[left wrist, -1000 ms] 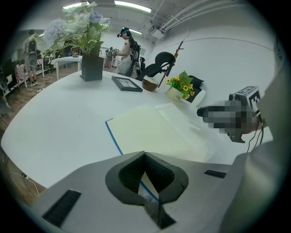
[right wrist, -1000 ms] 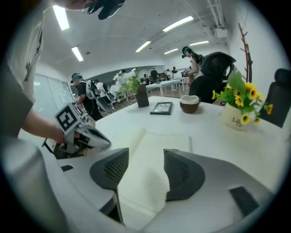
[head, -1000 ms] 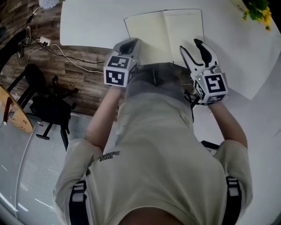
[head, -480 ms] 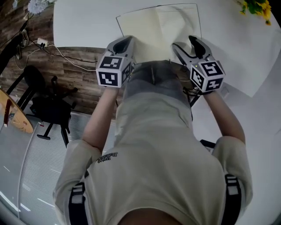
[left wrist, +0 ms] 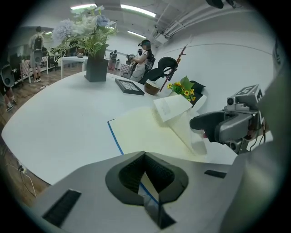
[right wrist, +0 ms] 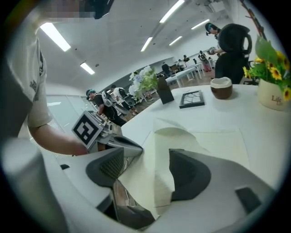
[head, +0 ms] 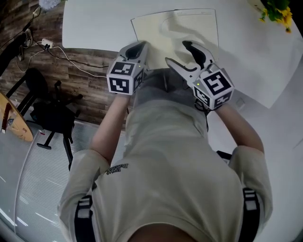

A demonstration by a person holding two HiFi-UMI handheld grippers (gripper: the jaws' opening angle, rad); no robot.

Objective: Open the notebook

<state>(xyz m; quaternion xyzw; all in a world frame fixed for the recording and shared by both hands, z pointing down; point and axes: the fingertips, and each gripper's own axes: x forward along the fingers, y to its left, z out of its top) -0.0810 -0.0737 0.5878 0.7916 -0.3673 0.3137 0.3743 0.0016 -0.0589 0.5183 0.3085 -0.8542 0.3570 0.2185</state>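
The notebook (head: 175, 33) lies open on the white table (head: 94, 23), showing cream pages and a blue cover edge (left wrist: 114, 136). My left gripper (head: 138, 48) sits at its near left corner, shut on that blue-edged cover (left wrist: 144, 157). My right gripper (head: 177, 53) hovers over the near middle of the pages, and its jaws have just been opening. They stand wide apart (right wrist: 145, 168), and a lifted, curling page (right wrist: 157, 150) stands loose between them without being pressed. From the left gripper view that page (left wrist: 175, 107) rises just beyond the right gripper (left wrist: 213, 125).
A pot of yellow flowers (head: 277, 12) stands at the far right. A vase of flowers (left wrist: 93, 41), a dark picture frame (left wrist: 129, 86) and a bowl (left wrist: 152, 88) sit further back. The table's near edge (head: 90, 48) runs by my left gripper, with floor, cables and a chair (head: 52, 111) below.
My right gripper has swung left over the pages toward the left gripper, with its jaws wider apart. A page has lifted and curled. The left gripper has held still.
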